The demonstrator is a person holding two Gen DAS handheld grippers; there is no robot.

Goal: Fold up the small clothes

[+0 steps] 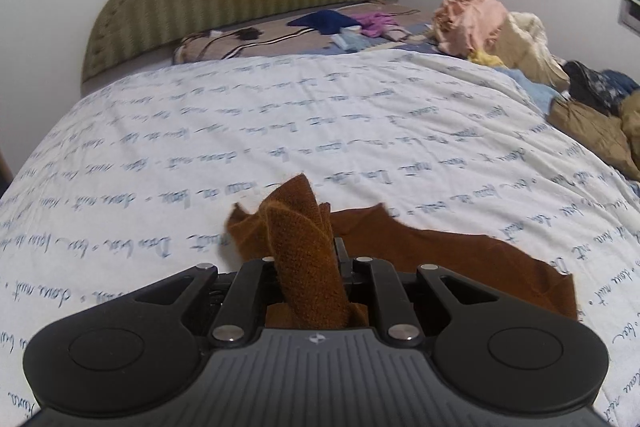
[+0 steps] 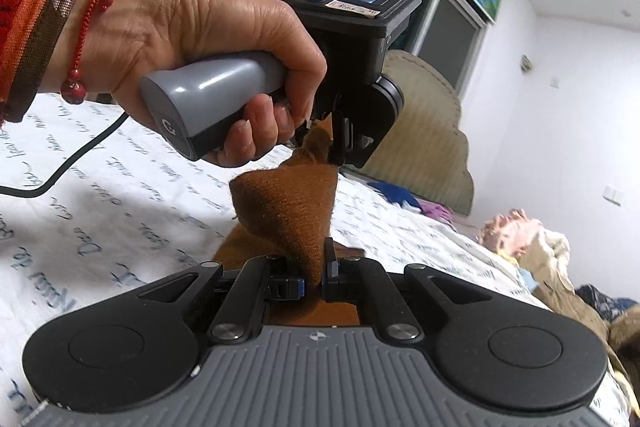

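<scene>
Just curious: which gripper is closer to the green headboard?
The left gripper. It hangs between the right gripper and the headboard; the right one sits farther back.

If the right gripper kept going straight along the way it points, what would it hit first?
Most likely the left gripper, which hangs just ahead, gripping the same brown cloth that the right gripper holds. Depth is hard to judge in this fisheye view.
</scene>
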